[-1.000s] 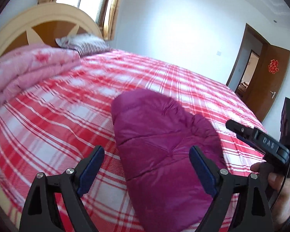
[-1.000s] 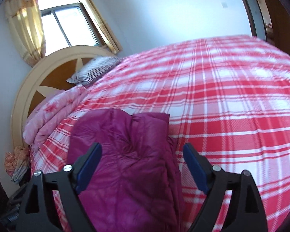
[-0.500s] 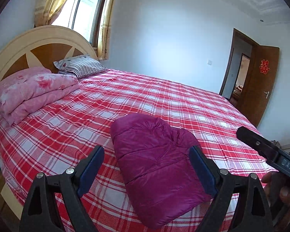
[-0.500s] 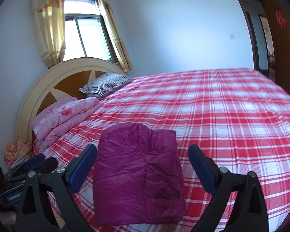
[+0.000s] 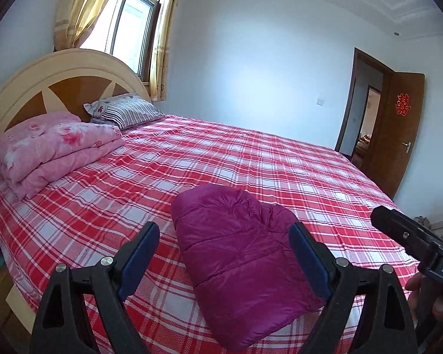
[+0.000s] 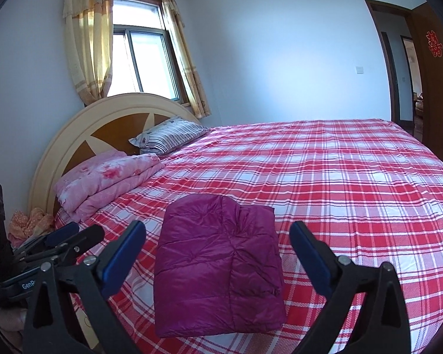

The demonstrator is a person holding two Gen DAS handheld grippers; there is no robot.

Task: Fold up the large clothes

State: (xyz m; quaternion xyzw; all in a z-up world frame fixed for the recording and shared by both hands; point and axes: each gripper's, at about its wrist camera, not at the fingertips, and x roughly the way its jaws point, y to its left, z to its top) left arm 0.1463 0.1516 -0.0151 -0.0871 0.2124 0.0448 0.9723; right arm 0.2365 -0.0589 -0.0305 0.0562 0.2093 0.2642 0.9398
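A magenta puffer jacket [image 5: 239, 259] [image 6: 218, 271] lies folded into a compact bundle near the front edge of the red plaid bed [image 5: 251, 159] [image 6: 354, 183]. My left gripper [image 5: 224, 228] hovers above and short of it, open, with nothing between its blue pads. My right gripper [image 6: 218, 225] is also open and empty, held back from the bundle. Each gripper shows in the other's view: the right one [image 5: 413, 242] at the right edge with a hand under it, the left one [image 6: 65, 236] at the lower left.
A folded pink floral quilt [image 5: 56, 147] [image 6: 109, 177] and a striped pillow [image 5: 127, 112] [image 6: 171, 137] lie by the curved headboard [image 6: 82, 135]. A brown door [image 5: 398, 135] stands ajar at the right. Crumpled cloth [image 6: 29, 221] sits beside the bed.
Both grippers have drawn back and up from the folded jacket, so more of the bed and room shows. The right jaws have spread a little wider. The jacket stays put.
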